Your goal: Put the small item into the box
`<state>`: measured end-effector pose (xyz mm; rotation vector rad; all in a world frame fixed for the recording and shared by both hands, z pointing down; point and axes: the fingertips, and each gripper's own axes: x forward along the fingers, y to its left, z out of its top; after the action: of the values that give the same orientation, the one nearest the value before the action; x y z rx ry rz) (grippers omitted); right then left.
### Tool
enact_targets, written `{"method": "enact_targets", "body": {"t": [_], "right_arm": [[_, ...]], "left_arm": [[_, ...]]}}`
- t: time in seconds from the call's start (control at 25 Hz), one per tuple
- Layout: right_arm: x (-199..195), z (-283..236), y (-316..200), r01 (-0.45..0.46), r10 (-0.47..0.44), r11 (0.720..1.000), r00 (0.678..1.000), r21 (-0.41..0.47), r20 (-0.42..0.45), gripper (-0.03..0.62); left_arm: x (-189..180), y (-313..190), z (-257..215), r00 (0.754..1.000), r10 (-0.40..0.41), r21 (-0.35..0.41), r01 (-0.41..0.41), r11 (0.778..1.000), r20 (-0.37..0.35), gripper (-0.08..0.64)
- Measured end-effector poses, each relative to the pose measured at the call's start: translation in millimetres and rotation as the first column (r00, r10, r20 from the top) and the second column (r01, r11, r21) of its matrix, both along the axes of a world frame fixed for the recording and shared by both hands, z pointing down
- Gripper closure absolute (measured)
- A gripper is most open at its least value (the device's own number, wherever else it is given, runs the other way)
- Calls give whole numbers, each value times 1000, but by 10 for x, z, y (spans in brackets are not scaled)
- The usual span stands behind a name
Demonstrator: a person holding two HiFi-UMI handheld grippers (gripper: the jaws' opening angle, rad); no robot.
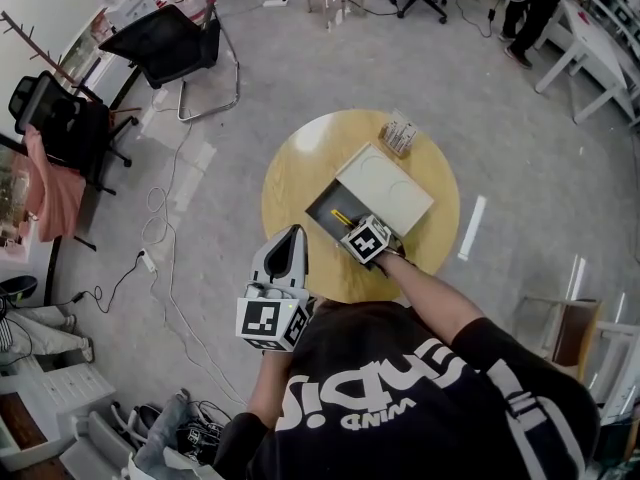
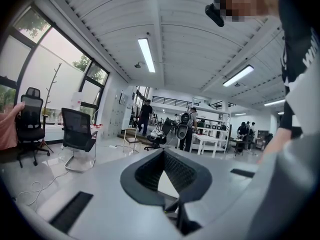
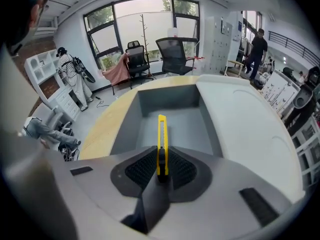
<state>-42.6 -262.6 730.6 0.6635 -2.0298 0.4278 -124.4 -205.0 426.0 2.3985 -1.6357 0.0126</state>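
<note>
My right gripper (image 3: pixel 161 170) pinches a slim yellow plastic utility knife (image 3: pixel 162 134), whose far end reaches over the open grey rectangular box (image 3: pixel 131 121) near the middle of the round wooden table (image 1: pixel 300 168). My left gripper (image 2: pixel 164 156), pressed together on nothing, hangs by the table's near left edge.

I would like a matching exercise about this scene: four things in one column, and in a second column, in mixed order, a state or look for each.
Things:
1. left gripper
2. right gripper
3. box
4. table

States:
A. round, wooden
B. shut on the yellow knife
C. open, grey inside
D. shut, empty

Pairs: 1-D, 2-B, 3-C, 4-A
</note>
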Motion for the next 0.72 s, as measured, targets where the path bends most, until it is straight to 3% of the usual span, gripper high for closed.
{"method": "enact_targets", "body": {"t": [0.36,0.72], "right_arm": [[-17,82,10,5,-6,999,999,-35,-52,532],[-70,89,10,14,-15,1000,998,-12,-60,532]], "left_arm": [[-78,-2,-14,1000,-18,-7,18,1000,-4,551],[-113,0,-9,1000,-18,-7,18,1000,-14,551]]}}
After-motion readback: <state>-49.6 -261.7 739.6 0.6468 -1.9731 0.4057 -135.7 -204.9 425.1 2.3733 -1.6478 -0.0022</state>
